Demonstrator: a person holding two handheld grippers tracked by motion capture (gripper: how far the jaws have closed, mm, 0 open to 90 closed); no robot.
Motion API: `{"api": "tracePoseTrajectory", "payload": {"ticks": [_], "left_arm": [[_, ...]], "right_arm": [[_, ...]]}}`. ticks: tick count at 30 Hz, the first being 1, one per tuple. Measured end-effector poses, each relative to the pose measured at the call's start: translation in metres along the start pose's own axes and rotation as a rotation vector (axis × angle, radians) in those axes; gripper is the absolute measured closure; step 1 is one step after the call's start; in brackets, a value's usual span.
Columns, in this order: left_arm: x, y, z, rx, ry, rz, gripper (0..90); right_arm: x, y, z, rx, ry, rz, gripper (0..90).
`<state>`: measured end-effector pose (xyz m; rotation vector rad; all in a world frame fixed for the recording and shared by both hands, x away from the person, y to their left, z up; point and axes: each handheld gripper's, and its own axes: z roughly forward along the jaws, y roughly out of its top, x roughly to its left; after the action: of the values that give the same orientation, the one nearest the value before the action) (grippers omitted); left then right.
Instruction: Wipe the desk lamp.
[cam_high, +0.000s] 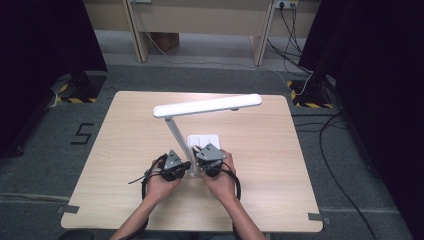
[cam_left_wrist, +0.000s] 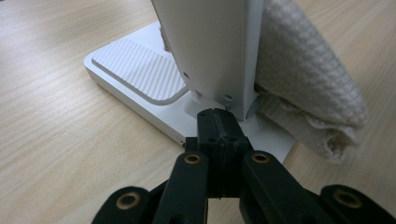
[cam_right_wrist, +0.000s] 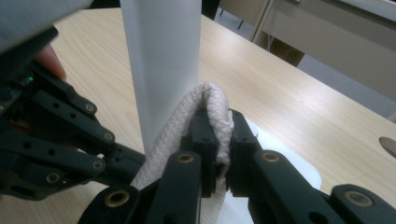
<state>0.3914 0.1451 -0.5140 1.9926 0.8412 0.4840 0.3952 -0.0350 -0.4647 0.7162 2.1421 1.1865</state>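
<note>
The right gripper's (cam_right_wrist: 217, 144) fingers are clamping a folded cloth (cam_right_wrist: 212, 109) against the lamp (cam_high: 176, 131) post just above its base, while the left gripper's (cam_left_wrist: 222, 126) fingers are pressing together, empty, at the post's foot. Pushing sideways too hard risks tipping the lamp across the bench (cam_high: 125, 150), or the cloth slipping free.

A large dark numeral "5" (cam_high: 83, 133) is showing on the grey floor (cam_high: 40, 165) left of the table (cam_high: 130, 130), read from the high view. Black-and-yellow hazard stripes (cam_high: 75, 100) are marking the floor at the foot of the dark stands on both sides. Nothing else is reading as text or a brand.
</note>
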Motion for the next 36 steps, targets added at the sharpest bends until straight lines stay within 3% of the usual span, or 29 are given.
{"api": "tracePoseTrajectory", "payload": {"ticks": [20,23,26,30,36], "left_arm": [[0.001,0.001,-0.001,0.007,-0.002,-0.017,87.9],[0.005,0.003,-0.006,0.014,0.015,-0.035,81.3],[0.008,0.008,-0.018,-0.018,0.027,-0.056,70.8],[0.01,0.021,-0.039,-0.061,0.006,-0.085,55.1],[0.004,0.046,-0.061,-0.133,-0.029,-0.08,44.5]], "right_arm": [[0.002,-0.024,0.007,0.086,-0.003,-0.009,85.3],[0.002,-0.026,0.004,0.096,0.006,-0.019,85.2],[0.002,-0.026,-0.002,0.099,0.025,-0.03,85.2],[0.007,-0.026,-0.012,0.116,0.059,-0.058,85.3],[0.02,-0.029,-0.019,0.136,0.11,-0.08,85.3]]}}
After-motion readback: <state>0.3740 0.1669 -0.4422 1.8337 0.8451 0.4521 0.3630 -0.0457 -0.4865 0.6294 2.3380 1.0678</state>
